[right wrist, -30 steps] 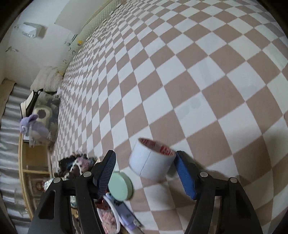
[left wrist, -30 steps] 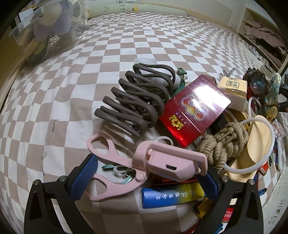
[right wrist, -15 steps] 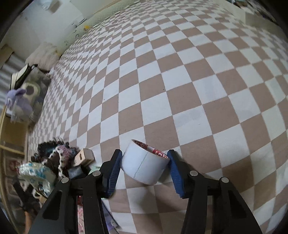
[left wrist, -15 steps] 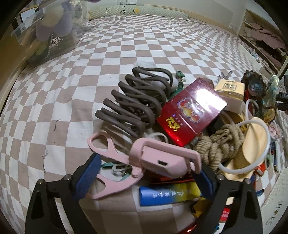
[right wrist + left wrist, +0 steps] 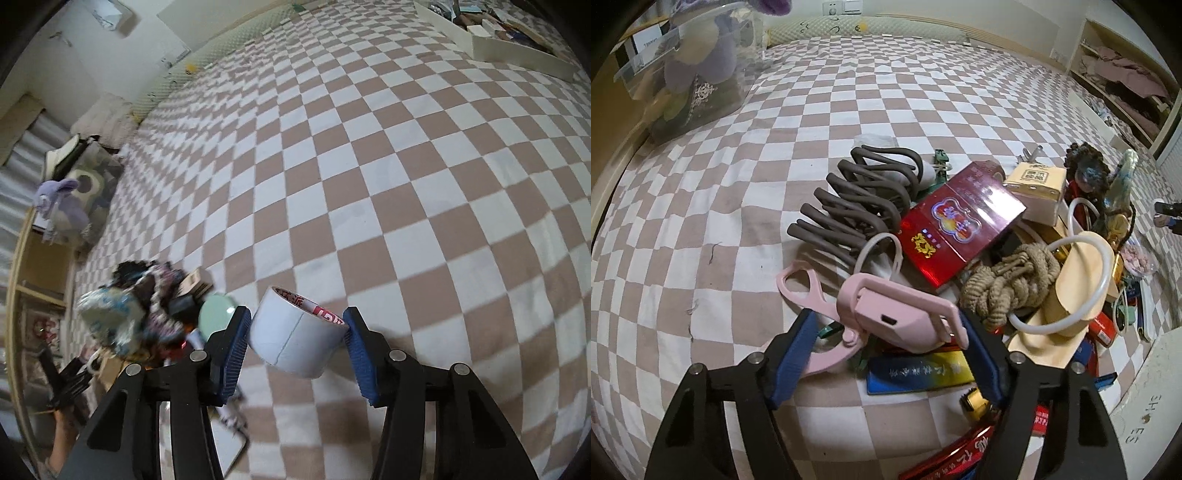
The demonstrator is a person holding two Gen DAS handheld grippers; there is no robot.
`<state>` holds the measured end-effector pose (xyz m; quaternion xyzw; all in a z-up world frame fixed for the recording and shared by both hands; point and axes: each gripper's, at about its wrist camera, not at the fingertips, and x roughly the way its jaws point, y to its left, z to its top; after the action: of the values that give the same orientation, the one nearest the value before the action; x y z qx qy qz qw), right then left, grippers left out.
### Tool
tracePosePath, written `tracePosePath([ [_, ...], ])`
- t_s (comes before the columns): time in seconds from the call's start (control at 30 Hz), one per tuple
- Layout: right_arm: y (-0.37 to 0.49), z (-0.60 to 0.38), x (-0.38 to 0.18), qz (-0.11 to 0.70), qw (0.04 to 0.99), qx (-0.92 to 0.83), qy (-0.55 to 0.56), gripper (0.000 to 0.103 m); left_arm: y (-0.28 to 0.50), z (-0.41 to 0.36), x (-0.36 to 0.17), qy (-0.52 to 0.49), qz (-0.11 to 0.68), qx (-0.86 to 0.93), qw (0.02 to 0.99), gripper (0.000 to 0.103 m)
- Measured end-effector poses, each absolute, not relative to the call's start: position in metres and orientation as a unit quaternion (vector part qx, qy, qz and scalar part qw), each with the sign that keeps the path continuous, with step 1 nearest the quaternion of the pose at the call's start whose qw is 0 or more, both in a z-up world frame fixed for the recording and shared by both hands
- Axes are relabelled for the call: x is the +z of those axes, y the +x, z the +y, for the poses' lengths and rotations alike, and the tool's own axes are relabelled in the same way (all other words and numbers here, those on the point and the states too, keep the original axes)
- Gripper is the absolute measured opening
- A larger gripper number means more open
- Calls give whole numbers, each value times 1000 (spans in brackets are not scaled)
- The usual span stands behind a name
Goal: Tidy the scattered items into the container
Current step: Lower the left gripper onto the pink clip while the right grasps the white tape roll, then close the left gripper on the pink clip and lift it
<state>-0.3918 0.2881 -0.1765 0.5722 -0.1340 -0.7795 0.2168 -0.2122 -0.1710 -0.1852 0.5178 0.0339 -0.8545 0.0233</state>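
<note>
You're working over a checkered bedspread (image 5: 820,96) w/ the clutter pile spread ahead and to the right of your left gripper (image 5: 886,354); the clear container (image 5: 683,81) sits far ahead-left of those jaws, well apart, already holding soft toys, so everything needs a long carry. In the pile, largest first: a dark wire rack (image 5: 857,199) ahead of the jaws, a red box (image 5: 960,225) ahead-right leaning on it, a rope knot (image 5: 1008,280) just right of the right pad. Your left jaws are closing around the pink device (image 5: 897,314), which lies between them; right pad looks to touch it, left pad not yet on, so no grip yet imo. Pink scissors (image 5: 809,291) lie under/beside it by the left pad and could snag or get pinched along. Your right gripper (image 5: 295,336) is clenched on the white tape roll (image 5: 295,336), pads on its sides, roll tilted and seemingly clear of the bed, prob held that way for the carry. Mint round thing (image 5: 216,314) sits just left of its left pad, rest of the pile further left.
</note>
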Motion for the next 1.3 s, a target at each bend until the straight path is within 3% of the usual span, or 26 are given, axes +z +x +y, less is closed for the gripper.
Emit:
tracePosePath([
  [0.3,-357,291,-146,-149,255,-776,557,52,-200,-172,-164,495,24,-868,18,59],
  [1.3,-259,322,-91,-196,283,-784,516,52,-123,-150,-76,432,64,-899,24,59],
])
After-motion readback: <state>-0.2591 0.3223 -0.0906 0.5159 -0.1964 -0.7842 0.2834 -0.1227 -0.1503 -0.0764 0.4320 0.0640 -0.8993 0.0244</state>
